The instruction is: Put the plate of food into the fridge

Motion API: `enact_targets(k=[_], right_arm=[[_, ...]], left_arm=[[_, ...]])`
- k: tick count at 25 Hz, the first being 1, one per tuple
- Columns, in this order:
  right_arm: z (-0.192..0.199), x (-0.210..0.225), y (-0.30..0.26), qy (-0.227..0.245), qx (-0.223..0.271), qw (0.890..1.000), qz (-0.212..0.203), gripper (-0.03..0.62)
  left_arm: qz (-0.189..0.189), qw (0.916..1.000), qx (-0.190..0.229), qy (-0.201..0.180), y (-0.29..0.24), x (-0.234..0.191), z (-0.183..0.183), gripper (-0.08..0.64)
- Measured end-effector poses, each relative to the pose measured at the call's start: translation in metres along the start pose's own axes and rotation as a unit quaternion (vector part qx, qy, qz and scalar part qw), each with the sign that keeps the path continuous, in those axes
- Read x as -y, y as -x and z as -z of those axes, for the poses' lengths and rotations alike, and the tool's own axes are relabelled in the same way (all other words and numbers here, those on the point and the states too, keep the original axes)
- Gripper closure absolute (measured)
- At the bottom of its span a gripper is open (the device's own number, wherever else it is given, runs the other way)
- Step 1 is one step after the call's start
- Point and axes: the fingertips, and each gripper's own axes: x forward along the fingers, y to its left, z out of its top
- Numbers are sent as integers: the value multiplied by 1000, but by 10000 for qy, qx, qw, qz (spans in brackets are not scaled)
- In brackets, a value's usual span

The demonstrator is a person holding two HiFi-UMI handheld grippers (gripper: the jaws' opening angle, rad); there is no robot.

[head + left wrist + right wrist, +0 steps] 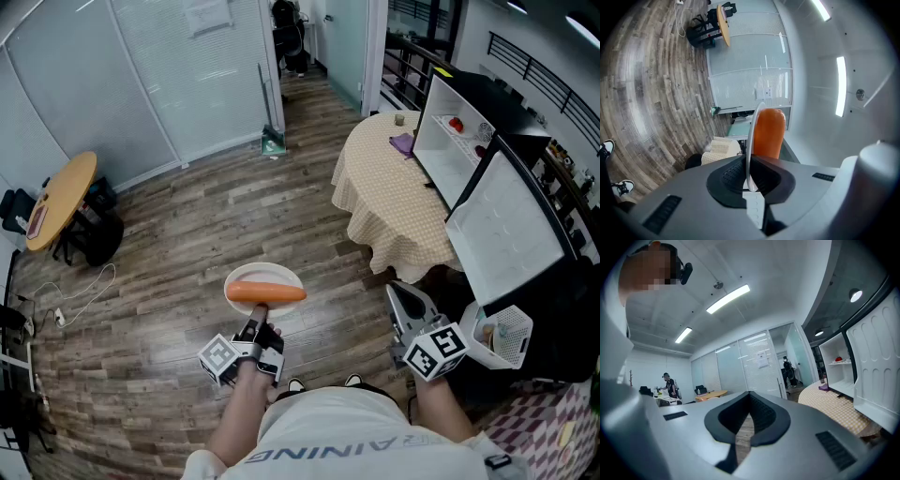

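**Plate of food [265,275] hanging off one edge, fridge well across the room**

Closest thing first. The left tool [260,321] is clamped shut on the near rim of the white plate. In the left gripper view you can see the pads [733,174] squeezing just the thin edge [749,140], and that's the whole grip. The plate sticks out over the wood floor [178,244] with one long orange piece [267,292], carrot-looking, lying across it. The right tool [410,309] is off to the side, pointing level, with its jaws a little apart and nothing between them.

Further out is the desk [384,187] with the checked cloth. The fridge [441,141] is on its far side with the door [511,225] swung open, so there's no need to open anything.

What I'd worry about:
- All the weight sits beyond a pinch on the rim, so the plate could droop or twist in the pads on the way over.
- The orange piece is round and loose, so any tilt probably rolls it off onto the floor.
- The open door juts towards the person, so it would be easy to clip the plate's edge on it or on the shelf going in.
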Motion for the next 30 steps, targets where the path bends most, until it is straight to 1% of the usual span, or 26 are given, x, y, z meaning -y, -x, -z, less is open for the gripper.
enact_targets(k=[3,6,8,11,14,18,24,28,30], right_arm=[[1,1,-1,134,55,9999,3,572],[1,-2,-1,177,81,9998,64,572],[1,-4,-3,176,97,9997,103,572],[2,-9,-6,37,115,9999,28,572],[3,-15,-10,-114,151,9997,-150,572],[6,-22,-17,-203,132,9996,-126,572],[17,-50,-35,-268,80,9995,-171,572],[33,-61,-50,-580,3,9983,-5,572],[37,-64,-58,-606,-34,9982,-17,572]], left_arm=[[105,9999,1,-44,-1,5,-1,537],[70,9999,-24,-119,4,2,-5,537],[69,9999,-42,-101,5,1,-8,537],[85,9999,-47,30,6,1,-10,537],[93,9999,-64,15,5,0,-14,537],[213,9996,-113,120,5,4,-20,537],[112,9996,-210,147,16,-12,-45,537],[-16,9994,-284,206,24,-26,-62,537],[-17,9992,-292,269,25,-31,-66,537]])
